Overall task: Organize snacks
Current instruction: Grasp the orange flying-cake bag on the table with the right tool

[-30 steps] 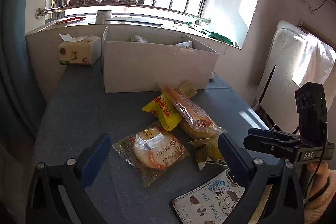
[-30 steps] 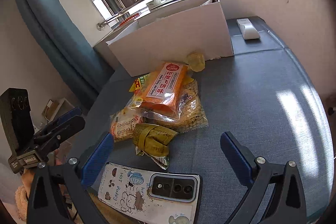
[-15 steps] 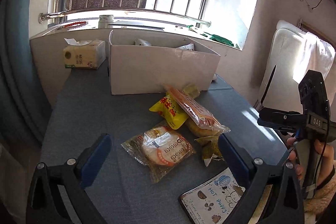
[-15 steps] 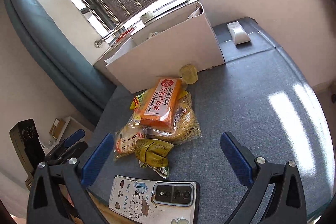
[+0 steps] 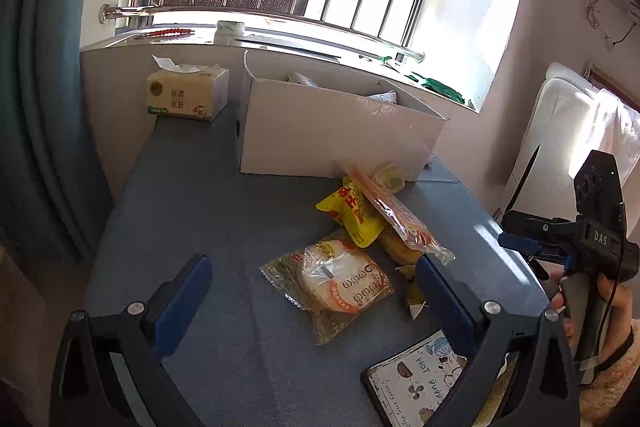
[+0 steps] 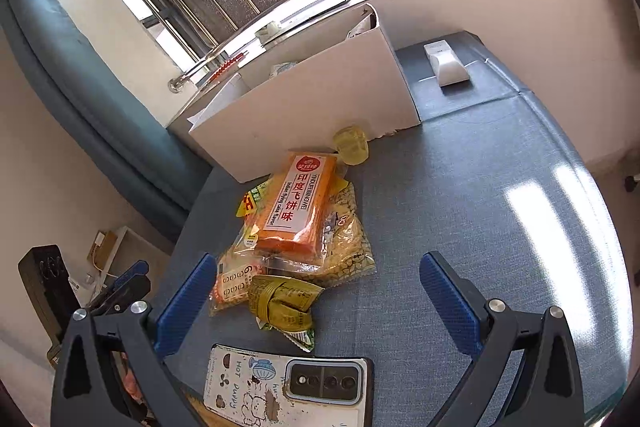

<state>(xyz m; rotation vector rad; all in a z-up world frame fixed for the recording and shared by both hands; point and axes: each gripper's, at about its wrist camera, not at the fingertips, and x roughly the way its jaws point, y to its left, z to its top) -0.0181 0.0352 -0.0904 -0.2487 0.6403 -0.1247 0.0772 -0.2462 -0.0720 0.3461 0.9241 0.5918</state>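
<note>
A pile of snack packets lies on the blue-grey table in front of a white cardboard box (image 5: 336,131) (image 6: 312,107). It holds a round pastry in clear wrap (image 5: 340,277), a yellow packet (image 5: 352,213), an orange flying-cake packet (image 6: 298,205) (image 5: 394,213), an olive-green packet (image 6: 282,301) and a small pale jelly cup (image 6: 352,145). My left gripper (image 5: 312,299) is open above the pastry. My right gripper (image 6: 320,297) is open and empty, above the table's near edge. Each gripper shows in the other's view, at the right (image 5: 520,241) and at the left (image 6: 128,281).
A phone in a cartoon case (image 6: 288,385) (image 5: 416,383) lies at the near table edge. A tissue pack (image 5: 186,93) stands left of the box. A white device (image 6: 446,65) lies at the far right. A window sill with bars runs behind. A white padded chair (image 5: 568,131) stands right.
Both grippers have pulled back and risen, so the snacks look smaller and farther. The right gripper has drifted away from the pile in the left view. Both stay open.
</note>
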